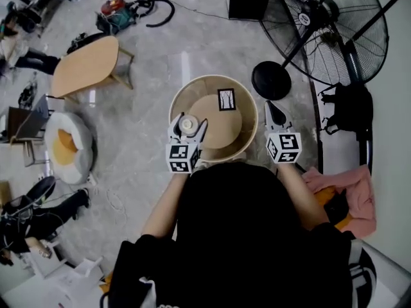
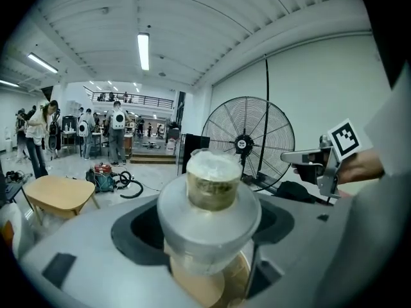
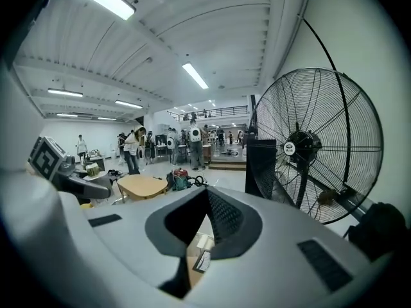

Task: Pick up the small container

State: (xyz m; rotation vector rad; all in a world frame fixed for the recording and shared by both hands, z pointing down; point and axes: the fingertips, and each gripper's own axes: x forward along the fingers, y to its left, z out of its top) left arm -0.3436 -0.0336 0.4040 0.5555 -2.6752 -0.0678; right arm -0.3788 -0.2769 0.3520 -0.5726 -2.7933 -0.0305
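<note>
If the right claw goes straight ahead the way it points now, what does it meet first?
Nothing near: the right claw, shut and empty, points over open floor, just left of the black cabinet. Depth is unclear, so it might graze that.

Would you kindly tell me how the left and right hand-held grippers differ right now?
The left hand-held gripper is shut on the small container; the right hand-held gripper is shut and empty. The left is over the left side of the round table, the right by its right rim. Both carry marker cubes.
</note>
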